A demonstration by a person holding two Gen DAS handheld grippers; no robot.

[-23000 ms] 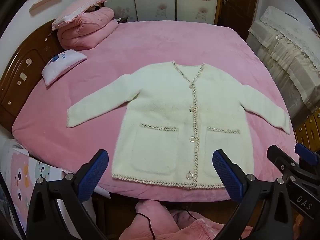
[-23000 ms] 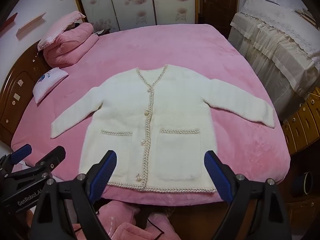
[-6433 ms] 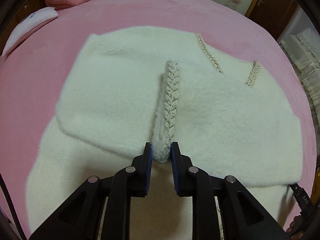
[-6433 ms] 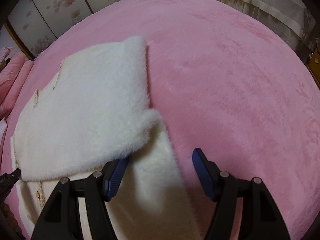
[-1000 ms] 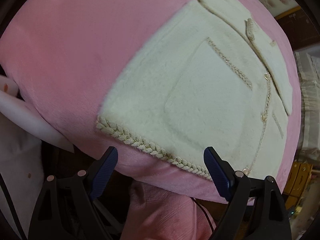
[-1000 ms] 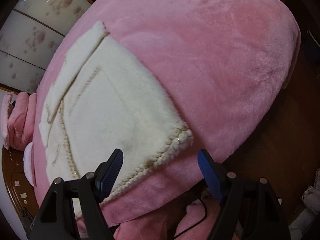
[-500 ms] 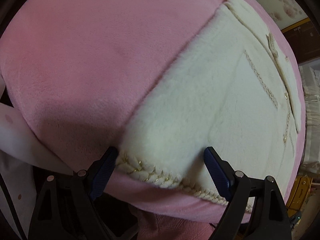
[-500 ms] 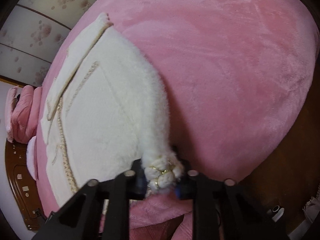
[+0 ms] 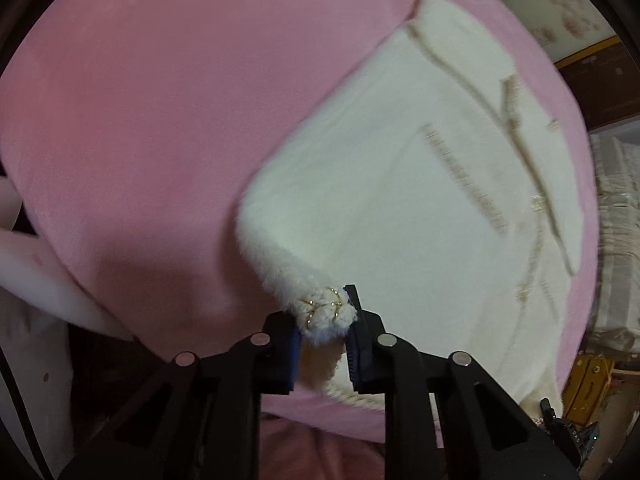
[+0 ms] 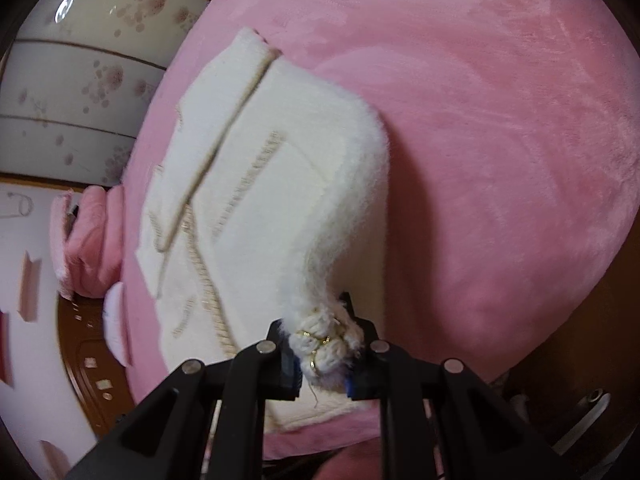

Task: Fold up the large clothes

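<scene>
Since half a second ago my left gripper (image 9: 325, 334) has closed on 1 braided hem corner of the cardigan (image 9: 400, 200); my right gripper (image 10: 323, 354) stays clamped on the other. 1 cardigan, sleeves folded in, 2 pockets, lies on the pink bed (image 9: 160, 100).

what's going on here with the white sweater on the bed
A person is folding a white cardigan on a pink bed with two handheld grippers. The left gripper and the right gripper are each shut on a bottom hem corner, lifted off the bed. The sleeves are already folded in.
</scene>
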